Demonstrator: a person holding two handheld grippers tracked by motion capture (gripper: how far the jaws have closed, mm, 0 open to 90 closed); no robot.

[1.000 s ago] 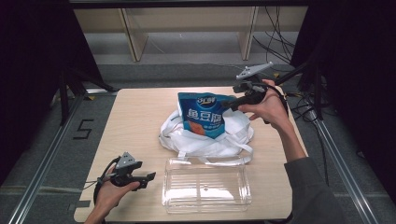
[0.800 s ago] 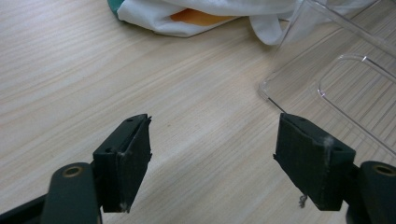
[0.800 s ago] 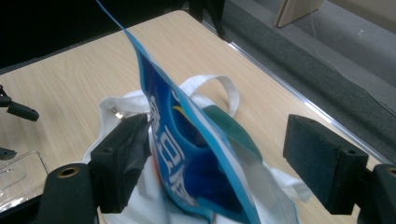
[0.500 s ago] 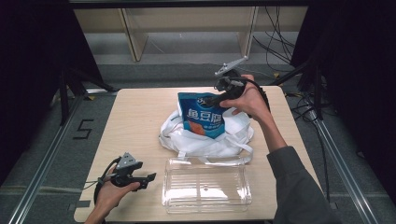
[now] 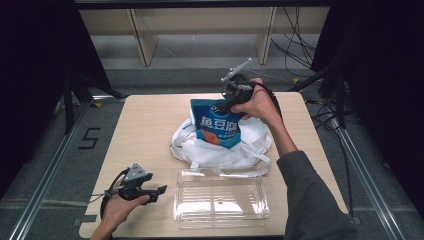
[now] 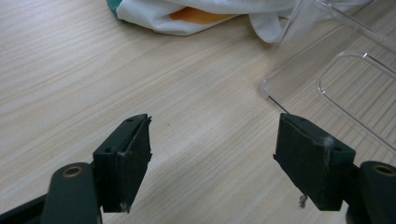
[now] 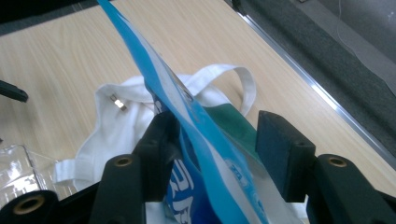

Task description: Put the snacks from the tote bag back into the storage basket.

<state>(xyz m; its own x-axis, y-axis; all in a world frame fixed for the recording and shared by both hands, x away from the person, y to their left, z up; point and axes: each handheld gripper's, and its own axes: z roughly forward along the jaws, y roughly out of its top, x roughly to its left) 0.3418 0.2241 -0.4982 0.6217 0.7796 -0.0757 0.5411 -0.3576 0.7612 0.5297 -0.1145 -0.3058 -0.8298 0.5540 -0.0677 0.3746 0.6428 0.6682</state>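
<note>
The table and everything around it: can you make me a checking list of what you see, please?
Surface: light wooden table, bare around the things.
Job's things: blue snack bag stands upright in a white cloth bag; clear plastic box lies at the near edge.
Clutter: nothing seen.
Grippers: right gripper has its jaws apart around the snack bag's top edge, not clamped; left gripper is open and low over bare wood beside the box.
Cables: a black cable loops from the left gripper; more cables lie on the floor behind.
Surroundings: wooden shelf legs, dark curtains, grey floor.
</note>
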